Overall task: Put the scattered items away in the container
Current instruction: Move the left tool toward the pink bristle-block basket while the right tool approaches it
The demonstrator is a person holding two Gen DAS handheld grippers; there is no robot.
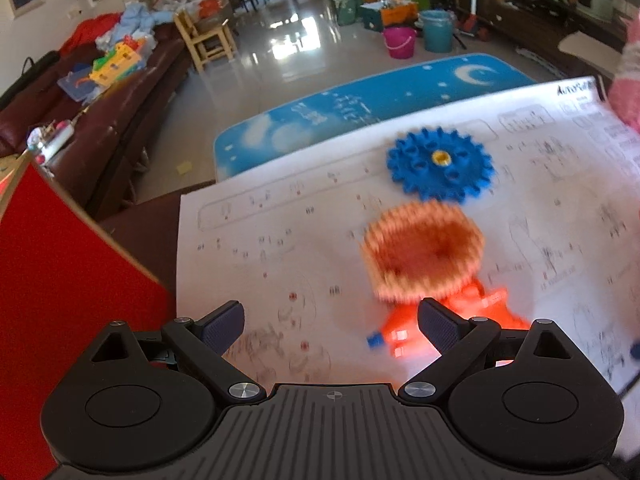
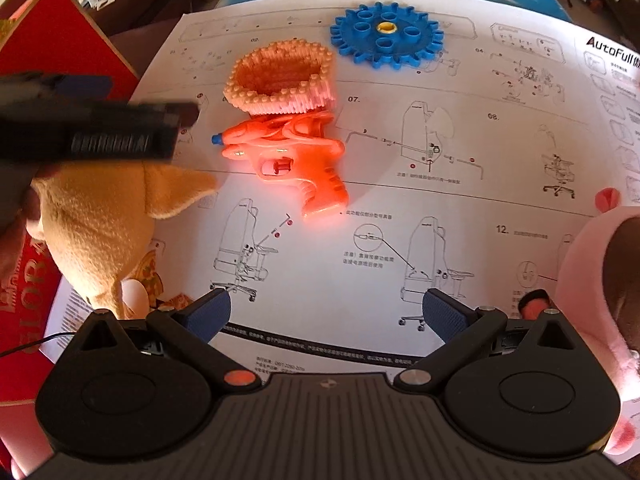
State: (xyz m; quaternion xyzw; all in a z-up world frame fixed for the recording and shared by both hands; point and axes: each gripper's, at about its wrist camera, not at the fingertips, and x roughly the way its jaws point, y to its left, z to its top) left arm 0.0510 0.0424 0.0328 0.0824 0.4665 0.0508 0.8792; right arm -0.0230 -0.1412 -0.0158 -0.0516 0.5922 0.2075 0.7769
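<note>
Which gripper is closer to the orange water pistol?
Left. The left gripper hangs open right beside the orange water pistol, one fingertip over it. The right gripper is open too, further back over bare paper.

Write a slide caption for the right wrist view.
Open right gripper above instruction sheet with orange water pistol, blue gear.

one blue gear point(image 2: 387, 36), one orange water pistol point(image 2: 288, 158), one peach bristle basket point(image 2: 280, 78), two plush toys point(image 2: 108, 216)

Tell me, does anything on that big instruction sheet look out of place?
Yes: toys lie scattered on the sheet. An orange water pistol lies on its side against a peach studded basket, beside a blue gear. Nothing looks broken or spilled.
</note>
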